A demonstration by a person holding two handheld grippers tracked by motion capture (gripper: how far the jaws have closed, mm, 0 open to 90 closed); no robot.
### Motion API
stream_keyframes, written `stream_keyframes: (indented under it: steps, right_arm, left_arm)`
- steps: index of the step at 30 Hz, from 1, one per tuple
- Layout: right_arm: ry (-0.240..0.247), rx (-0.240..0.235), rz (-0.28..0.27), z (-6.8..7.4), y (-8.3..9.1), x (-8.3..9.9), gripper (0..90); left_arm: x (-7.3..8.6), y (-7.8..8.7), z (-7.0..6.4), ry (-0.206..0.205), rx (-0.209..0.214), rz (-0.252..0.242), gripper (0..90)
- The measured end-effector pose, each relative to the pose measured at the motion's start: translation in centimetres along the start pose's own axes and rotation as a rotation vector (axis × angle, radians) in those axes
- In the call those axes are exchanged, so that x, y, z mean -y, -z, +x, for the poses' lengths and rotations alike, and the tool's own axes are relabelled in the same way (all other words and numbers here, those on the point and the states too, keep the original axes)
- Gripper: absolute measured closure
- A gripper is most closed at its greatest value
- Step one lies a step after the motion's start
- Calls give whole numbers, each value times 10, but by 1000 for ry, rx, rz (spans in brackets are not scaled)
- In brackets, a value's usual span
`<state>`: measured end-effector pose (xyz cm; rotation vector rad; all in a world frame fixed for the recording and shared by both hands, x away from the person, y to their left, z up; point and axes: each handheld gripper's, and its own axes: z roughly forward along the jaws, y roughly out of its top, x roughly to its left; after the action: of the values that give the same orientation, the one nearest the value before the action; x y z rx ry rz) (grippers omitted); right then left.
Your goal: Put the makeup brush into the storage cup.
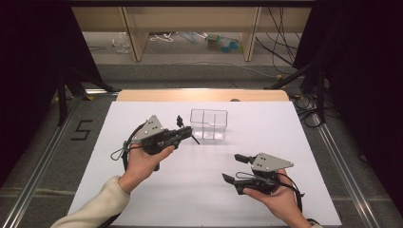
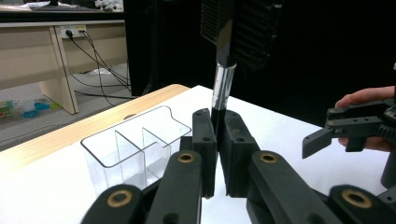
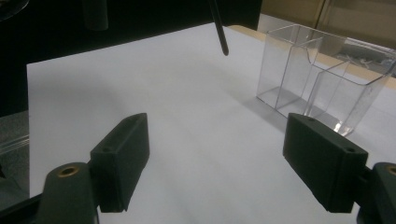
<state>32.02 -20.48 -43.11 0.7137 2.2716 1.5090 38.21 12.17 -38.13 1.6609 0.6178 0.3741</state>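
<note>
right gripper [image 1: 231,167]: nearest, well short of clear divided box [image 1: 209,124], jaws wide apart, nothing held | left gripper [image 1: 186,130]: just beside box's near-left side, jaws pinched on thin black pen [image 2: 223,86], silver band, held about upright | box: empty, standing on white table sheet [image 1: 142,190], beyond both grippers

black left gripper [image 1: 186,134] grips a black, silver-banded brush [image 2: 222,84]; at two o'clock, a clear box [image 1: 209,124] on white table [image 1: 190,190].
</note>
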Motion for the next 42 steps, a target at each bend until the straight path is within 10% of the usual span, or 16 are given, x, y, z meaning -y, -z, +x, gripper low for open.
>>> stream_keyframes:
  steps: [42]
  right_arm:
    - [-10,23,-7,-1,15,6,218]
  left_arm:
    - [-13,-17,13,-38,-50,12,852]
